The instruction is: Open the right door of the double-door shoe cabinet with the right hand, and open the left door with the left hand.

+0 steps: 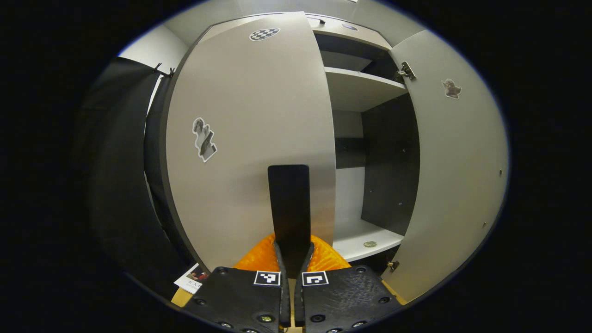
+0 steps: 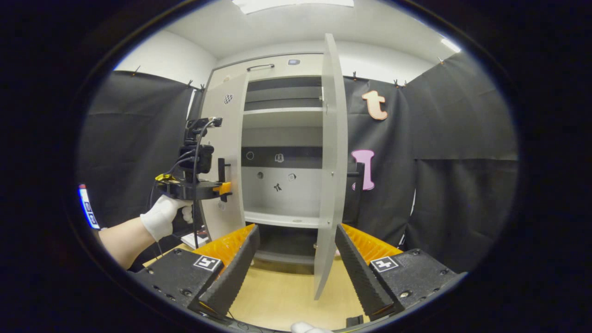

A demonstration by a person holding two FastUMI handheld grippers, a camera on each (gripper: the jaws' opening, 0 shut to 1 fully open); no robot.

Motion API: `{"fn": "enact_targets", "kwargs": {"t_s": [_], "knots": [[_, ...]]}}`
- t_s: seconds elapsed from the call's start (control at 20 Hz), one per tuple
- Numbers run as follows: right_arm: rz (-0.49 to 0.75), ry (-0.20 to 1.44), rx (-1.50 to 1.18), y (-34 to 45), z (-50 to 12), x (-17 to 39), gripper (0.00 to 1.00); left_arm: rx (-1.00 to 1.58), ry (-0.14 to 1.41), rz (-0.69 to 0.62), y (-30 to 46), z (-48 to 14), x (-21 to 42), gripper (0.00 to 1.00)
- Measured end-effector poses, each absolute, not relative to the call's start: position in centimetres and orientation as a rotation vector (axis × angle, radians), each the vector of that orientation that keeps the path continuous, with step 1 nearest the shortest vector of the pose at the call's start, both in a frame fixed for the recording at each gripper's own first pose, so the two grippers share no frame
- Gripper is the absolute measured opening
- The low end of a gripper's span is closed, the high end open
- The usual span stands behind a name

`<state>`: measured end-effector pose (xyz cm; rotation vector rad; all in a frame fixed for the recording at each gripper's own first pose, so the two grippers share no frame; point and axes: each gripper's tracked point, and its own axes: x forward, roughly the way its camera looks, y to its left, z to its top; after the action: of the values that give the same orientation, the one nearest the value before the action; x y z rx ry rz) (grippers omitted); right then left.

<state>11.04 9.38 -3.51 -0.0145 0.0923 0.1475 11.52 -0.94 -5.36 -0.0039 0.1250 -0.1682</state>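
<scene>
The shoe cabinet (image 2: 282,60) stands ahead with both doors swung out. In the left gripper view the grey left door (image 1: 245,138) is close in front, and its black vertical handle (image 1: 289,203) runs down between my left gripper's (image 1: 293,252) fingers, which are shut on it. The right door (image 1: 455,166) stands wide open to the right. In the right gripper view my right gripper (image 2: 296,230) is open and holds nothing, a short way back from the right door (image 2: 330,175), seen edge-on. A gloved hand (image 2: 162,215) holds the left gripper (image 2: 222,187) at the left door (image 2: 226,138).
Inside the cabinet are white shelves (image 1: 360,88) and a bottom shelf (image 2: 282,217) with a small round object (image 1: 369,243). Black cloth walls (image 2: 462,185) surround the booth. The floor (image 2: 286,296) is light wood. A leaflet (image 1: 192,279) lies by the cabinet's left foot.
</scene>
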Motion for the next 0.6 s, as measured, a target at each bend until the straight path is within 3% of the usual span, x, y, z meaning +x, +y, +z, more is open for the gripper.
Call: {"fn": "enact_targets", "kwargs": {"t_s": [0.6], "knots": [[0.209, 0.090, -0.017, 13.1, -4.0, 9.2, 1.00, 0.011, 0.117, -0.149, 1.6, -5.2, 8.6, 0.02]]}}
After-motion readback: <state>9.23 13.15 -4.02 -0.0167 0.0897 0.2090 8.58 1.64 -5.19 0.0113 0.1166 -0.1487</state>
